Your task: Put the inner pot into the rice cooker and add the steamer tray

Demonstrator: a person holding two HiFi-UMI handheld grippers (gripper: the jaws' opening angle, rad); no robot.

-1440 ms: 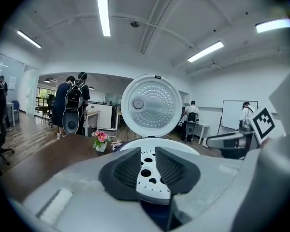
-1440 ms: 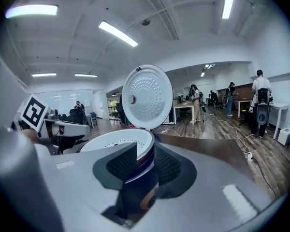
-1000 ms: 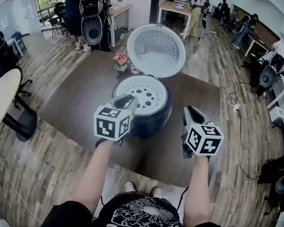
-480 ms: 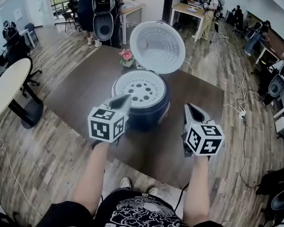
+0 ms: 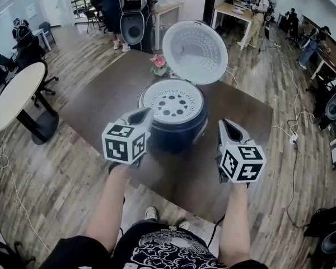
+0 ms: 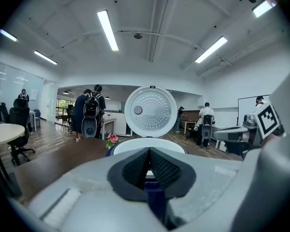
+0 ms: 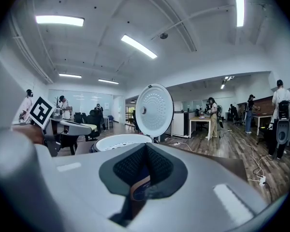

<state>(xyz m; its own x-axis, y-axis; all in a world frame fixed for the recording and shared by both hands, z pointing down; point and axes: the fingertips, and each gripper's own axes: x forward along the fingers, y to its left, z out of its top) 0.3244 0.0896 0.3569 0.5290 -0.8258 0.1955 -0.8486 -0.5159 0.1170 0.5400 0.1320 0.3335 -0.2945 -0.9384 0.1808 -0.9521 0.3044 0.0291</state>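
The dark blue rice cooker [image 5: 179,129] stands on the brown table [image 5: 95,108] with its round lid [image 5: 195,52] swung up. A white perforated steamer tray [image 5: 172,101] lies in its mouth. My left gripper [image 5: 146,115] hovers at the cooker's front left. Its jaws have just been closing, and they now meet with nothing between them [image 6: 148,152]. My right gripper [image 5: 224,125] hangs at the cooker's front right, shut and empty [image 7: 145,150]. Both gripper views look across the tray's rim [image 6: 128,142] [image 7: 117,141] to the lid [image 6: 150,108] [image 7: 154,111].
A small pot of pink flowers [image 5: 158,64] stands behind the cooker on its left. A round white table [image 5: 15,97] is off to the left, with desks, chairs and several people at the back. Cables trail over the wooden floor [image 5: 294,133] on the right.
The left gripper has drawn back a little from the cooker's front left rim. The right gripper has stayed where it was. The view has shifted slightly.
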